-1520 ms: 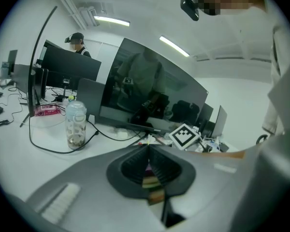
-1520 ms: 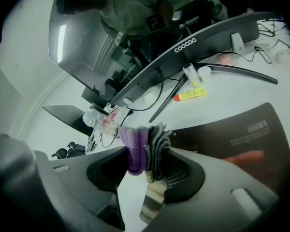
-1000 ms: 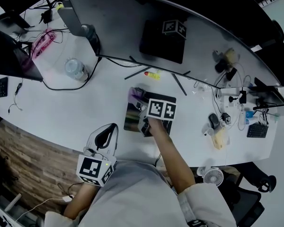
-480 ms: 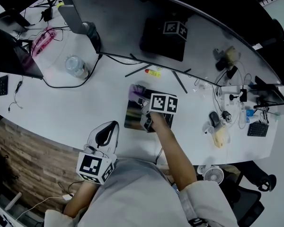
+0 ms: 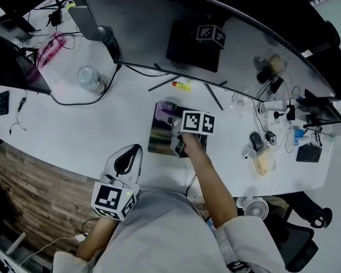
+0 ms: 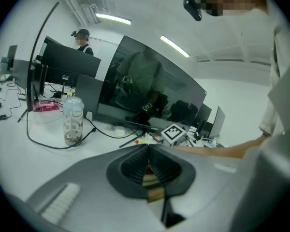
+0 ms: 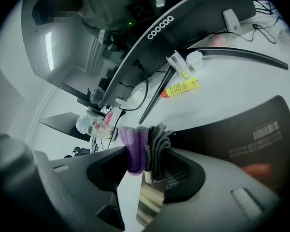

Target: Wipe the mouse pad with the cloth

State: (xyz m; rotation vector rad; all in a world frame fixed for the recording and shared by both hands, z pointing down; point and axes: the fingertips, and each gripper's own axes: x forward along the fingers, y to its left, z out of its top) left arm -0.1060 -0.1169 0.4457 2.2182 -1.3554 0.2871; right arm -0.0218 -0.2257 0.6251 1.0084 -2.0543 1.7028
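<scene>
The fingers of the right gripper (image 7: pixel 145 151) are clenched on a bunched purple-and-grey cloth (image 7: pixel 137 148). The cloth rests on the far left corner of the dark mouse pad (image 5: pixel 158 141). The left gripper (image 6: pixel 150 153) has its fingers pressed together with nothing between them, and it hangs to the near left of the mouse pad, past the edge of the white desk (image 5: pixel 85 132). A curved monitor (image 5: pixel 238 38) spans the desk beyond the mouse pad. A clear jar (image 5: pixel 90 79) stands well left of the mouse pad. A yellow tube (image 5: pixel 183 86) lies just beyond its far edge.
</scene>
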